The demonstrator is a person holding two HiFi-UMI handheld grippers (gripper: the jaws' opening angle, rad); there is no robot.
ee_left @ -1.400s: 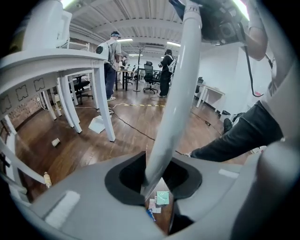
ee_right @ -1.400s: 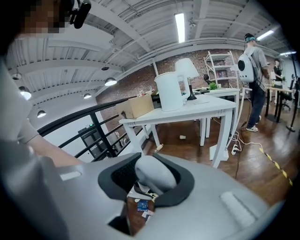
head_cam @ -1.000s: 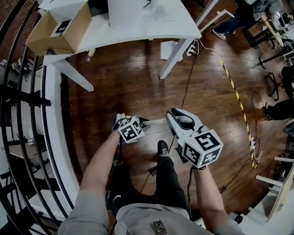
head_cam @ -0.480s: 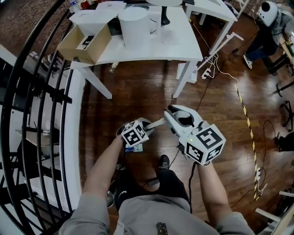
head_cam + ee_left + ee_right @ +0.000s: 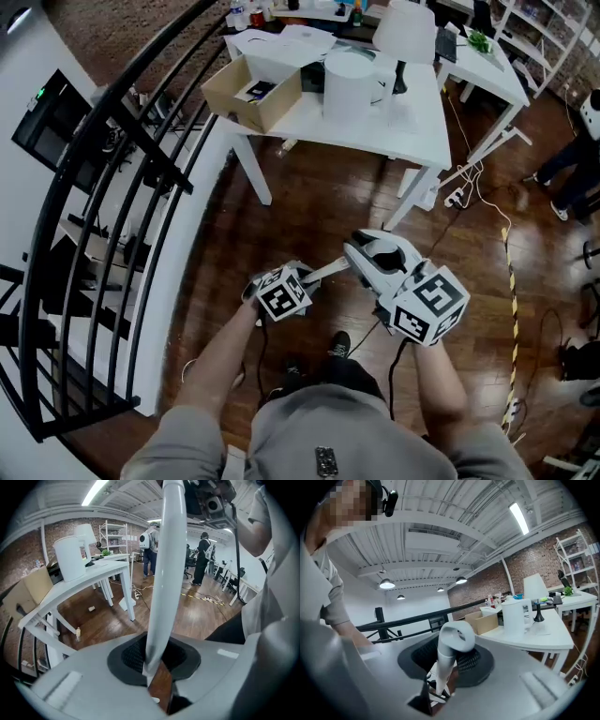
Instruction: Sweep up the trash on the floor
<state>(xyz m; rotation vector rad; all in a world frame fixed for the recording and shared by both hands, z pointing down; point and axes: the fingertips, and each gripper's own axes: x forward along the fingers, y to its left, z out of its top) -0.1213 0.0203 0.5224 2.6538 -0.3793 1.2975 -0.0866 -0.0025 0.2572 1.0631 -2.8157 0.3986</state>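
You have both grippers clamped on one white handle [image 5: 326, 271]: your left gripper [image 5: 157, 662] has its jaws closed on the shaft lower down, and your right gripper [image 5: 444, 668] has its jaws closed just below the looped top end, which sticks out past its pads. In the head view the handle runs across between the two grippers in front of your chest, sloping up toward the right one; its lower end is out of sight under your left gripper. On the wooden floor [image 5: 309, 206] under the white table [image 5: 417, 141], a small bottle [image 5: 77, 633] sits beside a table leg and a pale scrap [image 5: 91, 608] lies a little further in, both well apart from the handle. A cardboard box [image 5: 251, 94] and a white jug [image 5: 349, 86] stand on the table, and a black railing [image 5: 122, 187] runs along your left
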